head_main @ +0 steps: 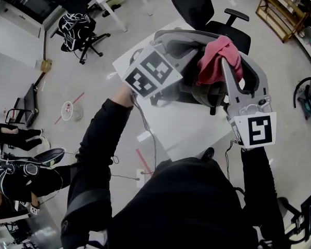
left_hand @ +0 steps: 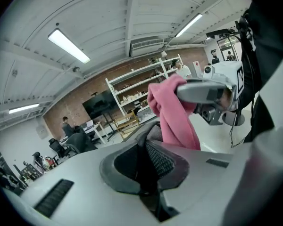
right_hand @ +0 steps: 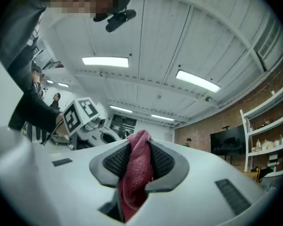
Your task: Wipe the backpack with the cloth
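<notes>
Right tool (right_hand: 139,147) is pinching the pink cloth (right_hand: 136,175); left tool (left_hand: 148,160) is sitting closed, empty. No backpack showing; wiping apparently not underway.

Ceiling strip lamps (right_hand: 105,61) give bright, even light; both gripper views bend and darken at the edges.

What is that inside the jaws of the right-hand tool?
A pink cloth, pinched in the right gripper; a tuft pokes out past the jaws. How far it runs back inside is covered by the jaws.
</notes>
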A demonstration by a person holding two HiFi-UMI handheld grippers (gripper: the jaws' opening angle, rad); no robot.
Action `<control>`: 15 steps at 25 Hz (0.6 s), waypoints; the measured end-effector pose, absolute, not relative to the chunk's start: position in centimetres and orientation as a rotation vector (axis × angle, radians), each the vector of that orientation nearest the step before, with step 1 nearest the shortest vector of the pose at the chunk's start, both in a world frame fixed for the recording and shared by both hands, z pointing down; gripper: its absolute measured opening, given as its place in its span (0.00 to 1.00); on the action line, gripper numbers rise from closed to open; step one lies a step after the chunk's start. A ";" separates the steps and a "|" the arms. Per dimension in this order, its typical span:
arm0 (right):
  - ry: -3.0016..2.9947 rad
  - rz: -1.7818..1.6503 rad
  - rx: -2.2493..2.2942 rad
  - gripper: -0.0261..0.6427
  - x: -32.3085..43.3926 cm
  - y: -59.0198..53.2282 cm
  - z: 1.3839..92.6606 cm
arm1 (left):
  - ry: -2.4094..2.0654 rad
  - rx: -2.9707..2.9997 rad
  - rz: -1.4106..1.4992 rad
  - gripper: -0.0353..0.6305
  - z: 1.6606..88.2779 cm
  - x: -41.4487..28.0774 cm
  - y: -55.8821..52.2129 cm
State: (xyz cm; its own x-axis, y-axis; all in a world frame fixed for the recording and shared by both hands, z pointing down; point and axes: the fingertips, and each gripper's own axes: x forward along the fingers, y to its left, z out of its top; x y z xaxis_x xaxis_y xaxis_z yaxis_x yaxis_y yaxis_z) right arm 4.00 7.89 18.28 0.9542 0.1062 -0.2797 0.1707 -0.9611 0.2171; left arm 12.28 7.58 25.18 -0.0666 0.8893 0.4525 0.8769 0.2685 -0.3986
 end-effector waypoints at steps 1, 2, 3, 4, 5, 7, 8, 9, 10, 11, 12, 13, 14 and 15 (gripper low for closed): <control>0.182 -0.362 2.855 0.19 4.7 7.2 19.5 | -1.923 -1.579 0.015 0.10 25.1 12.4 7.6; 0.153 -0.312 2.837 0.19 5.3 6.4 21.3 | -1.926 -1.566 0.002 0.10 25.0 12.4 7.7; 0.126 -0.231 2.813 0.19 5.9 5.6 23.6 | -1.929 -1.552 -0.011 0.10 25.0 12.5 7.8; 0.101 -0.122 2.791 0.19 6.5 4.8 26.4 | -1.931 -1.537 -0.025 0.10 25.0 12.6 7.9; 0.078 -0.008 2.784 0.19 7.0 4.0 29.3 | -1.931 -1.520 -0.040 0.10 25.0 12.7 8.0; 0.013 0.177 2.815 0.19 7.5 2.2 35.6 | -1.925 -1.480 -0.066 0.10 25.1 12.7 8.2; -0.032 0.266 2.833 0.19 7.6 1.3 38.9 | -1.919 -1.457 -0.076 0.10 25.2 12.7 8.3; -0.077 0.362 2.844 0.19 7.5 0.5 42.2 | -1.911 -1.431 -0.084 0.10 25.2 12.6 8.4; -0.118 0.461 2.846 0.19 7.4 -0.3 45.3 | -1.901 -1.401 -0.091 0.10 25.3 12.5 8.5; -0.150 0.553 2.842 0.19 7.1 -1.0 47.9 | -1.889 -1.369 -0.099 0.10 25.5 12.4 8.6; -0.173 0.623 2.835 0.19 6.8 -1.5 49.7 | -1.879 -1.338 -0.111 0.10 25.7 12.4 8.6; -0.187 0.654 2.831 0.19 6.6 -2.0 50.5 | -1.875 -1.308 -0.133 0.10 26.0 12.3 8.6; -0.197 0.639 2.833 0.19 6.6 -2.5 50.1 | -1.880 -1.282 -0.167 0.10 26.2 12.1 8.6; -0.203 0.582 2.836 0.19 6.9 -2.8 48.5 | -1.895 -1.257 -0.213 0.10 26.4 12.0 8.6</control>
State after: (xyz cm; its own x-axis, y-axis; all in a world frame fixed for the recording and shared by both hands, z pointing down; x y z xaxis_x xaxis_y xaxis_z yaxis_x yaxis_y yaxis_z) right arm 6.90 -2.83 48.51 0.9110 -0.0874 0.4031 -0.1824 -0.9619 0.2036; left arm 11.98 8.63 26.43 -0.1532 0.6847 0.7125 0.8258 0.4847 -0.2882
